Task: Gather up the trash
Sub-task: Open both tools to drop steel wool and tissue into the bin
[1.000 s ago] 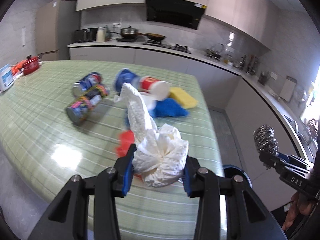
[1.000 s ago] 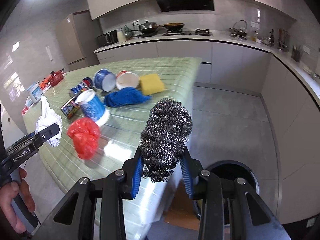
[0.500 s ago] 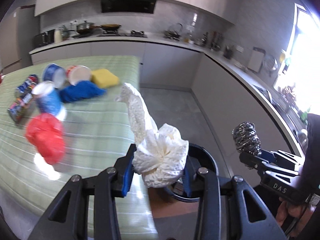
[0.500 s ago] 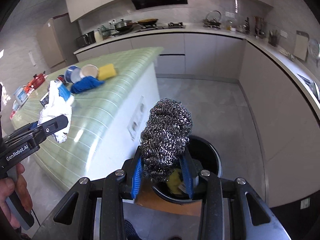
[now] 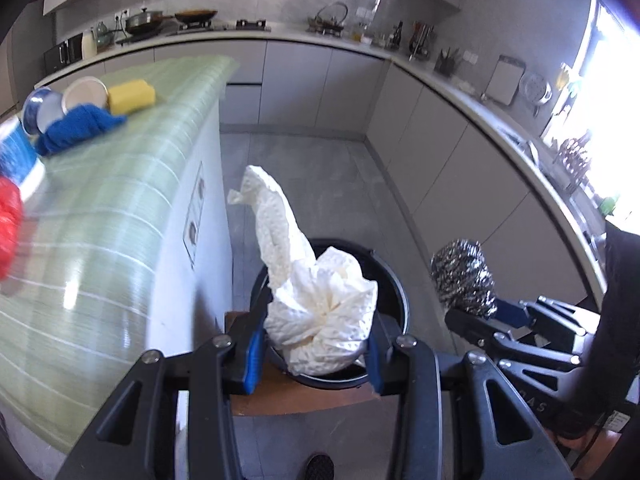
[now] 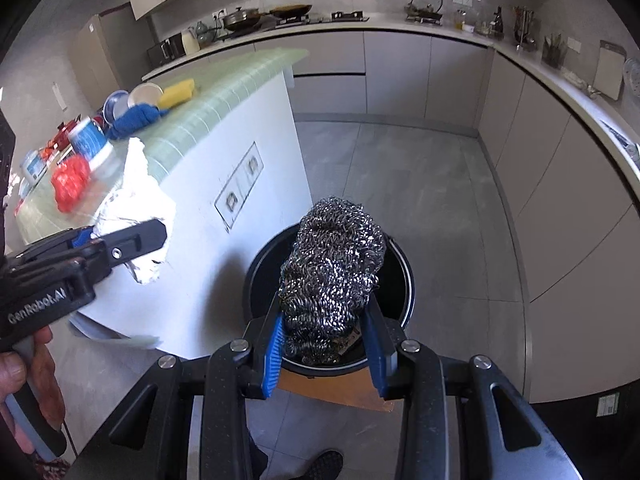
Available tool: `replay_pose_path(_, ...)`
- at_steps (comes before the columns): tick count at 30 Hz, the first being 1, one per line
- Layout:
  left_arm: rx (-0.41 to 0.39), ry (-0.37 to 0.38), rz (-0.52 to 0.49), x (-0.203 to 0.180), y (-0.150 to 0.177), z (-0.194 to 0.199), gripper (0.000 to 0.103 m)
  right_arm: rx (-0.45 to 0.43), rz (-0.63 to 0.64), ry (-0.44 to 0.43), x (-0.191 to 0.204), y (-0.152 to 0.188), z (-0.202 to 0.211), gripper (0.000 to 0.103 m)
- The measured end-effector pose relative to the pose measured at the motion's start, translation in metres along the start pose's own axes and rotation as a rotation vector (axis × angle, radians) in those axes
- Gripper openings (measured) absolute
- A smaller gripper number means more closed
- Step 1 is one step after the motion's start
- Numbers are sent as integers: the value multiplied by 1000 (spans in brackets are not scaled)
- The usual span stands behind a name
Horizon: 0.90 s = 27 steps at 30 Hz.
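Left gripper (image 5: 314, 354): clamped on crumpled paper towel (image 5: 320, 308), held above black trash bin (image 5: 396, 292).
Right gripper (image 6: 325, 350): clamped on steel wool scrubber (image 6: 334, 268), over the same bin's opening.
Tabletop (image 5: 100, 220): yellow sponge (image 5: 131, 96), blue cloth (image 5: 76, 130), red bag (image 6: 71, 182).

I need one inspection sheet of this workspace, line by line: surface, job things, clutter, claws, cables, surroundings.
Surface: green striped island top, glossy.
Job things: crumpled white paper towel and silver steel-wool scrubber, both above the round black trash bin on the floor.
Clutter: on the island, yellow sponge, blue cloth, red plastic bag, blue-and-white paper cup.
Claws: left claw shut on towel; right claw shut on scrubber.
Cables: nothing seen.
Surroundings: grey kitchen cabinets, grey tile floor.
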State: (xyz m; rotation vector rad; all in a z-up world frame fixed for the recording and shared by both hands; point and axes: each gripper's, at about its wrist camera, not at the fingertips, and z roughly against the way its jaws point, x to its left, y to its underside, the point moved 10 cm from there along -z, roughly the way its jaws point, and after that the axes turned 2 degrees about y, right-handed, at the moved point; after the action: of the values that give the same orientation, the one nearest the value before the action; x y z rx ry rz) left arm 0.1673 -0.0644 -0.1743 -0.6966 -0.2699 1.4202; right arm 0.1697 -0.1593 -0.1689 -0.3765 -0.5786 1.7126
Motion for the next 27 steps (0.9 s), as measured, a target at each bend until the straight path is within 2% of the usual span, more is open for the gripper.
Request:
replay_pose_path(13,155,-20,70,-8,49,-90,41,119,85,-49,-28,19,-95,38)
replay_pose_path(16,169,-27,70,-8,49,-106,41,145,120,-55,-34,24,-117,38)
replay_pose_path(18,178,7,88,-12,49,-115,49,167,157,-69,-34,29,-134,40)
replay_pose_path(19,171,0,106,-12,47,-120,71,168,187,-75,-31,30,-141,43)
replay_pose_path(20,165,-27,118,-9,47,-122,97,145,223,-77,-29,32,-151,69)
replay_pose_path(21,158,-31,145,-7,48,-124,100,143,235,-56,-32,35,-158,103)
replay_pose_path(22,168,-28,165,-7,51,-125,101,170,242,-33,-36,40,-167,103)
replay_pose_path(23,179,-53,176,-5,55,-124,101,176,225,-55,-36,43,-171,103)
replay_pose_path(27,156,-92,165,-1,59,-110,101,154,186,-66,-37,44,-165,103)
